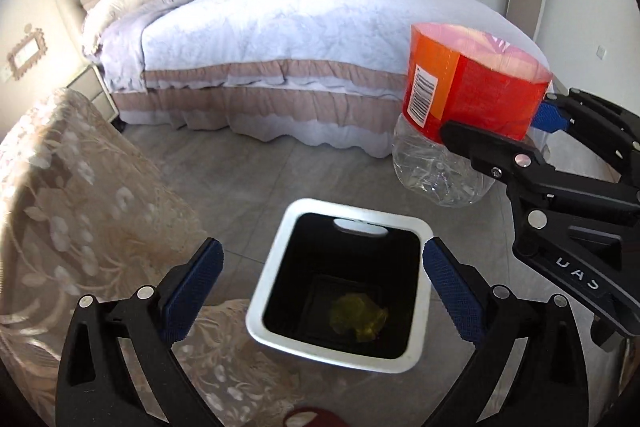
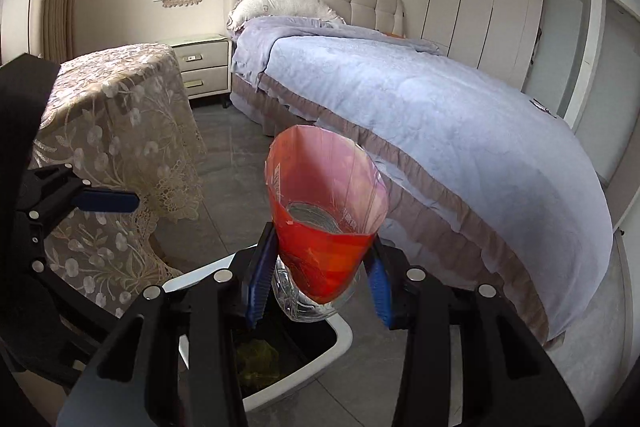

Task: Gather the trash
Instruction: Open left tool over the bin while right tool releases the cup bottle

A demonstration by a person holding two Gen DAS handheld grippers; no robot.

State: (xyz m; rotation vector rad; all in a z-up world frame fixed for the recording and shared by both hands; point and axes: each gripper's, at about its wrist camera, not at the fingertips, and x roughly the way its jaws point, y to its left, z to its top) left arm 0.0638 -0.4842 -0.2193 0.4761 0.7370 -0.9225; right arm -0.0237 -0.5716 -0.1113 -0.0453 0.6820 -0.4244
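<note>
A white-rimmed black trash bin (image 1: 264, 291) stands on the floor, with a crumpled yellow-green wrapper (image 1: 358, 317) at its bottom. My left gripper (image 1: 322, 291) is open and empty above the bin. My right gripper (image 2: 320, 287) is shut on a cut clear plastic bottle with a red-orange label (image 2: 324, 251), held above the bin's far right side; the bottle also shows in the left wrist view (image 1: 460, 99). The bin (image 2: 340, 339) lies just below the bottle in the right wrist view.
A table with a beige lace cloth (image 1: 60, 207) stands left of the bin. A bed with a lilac quilt (image 1: 280, 27) lies behind. A nightstand (image 2: 200, 63) sits by the headboard. Grey tiled floor (image 1: 248, 171) surrounds the bin.
</note>
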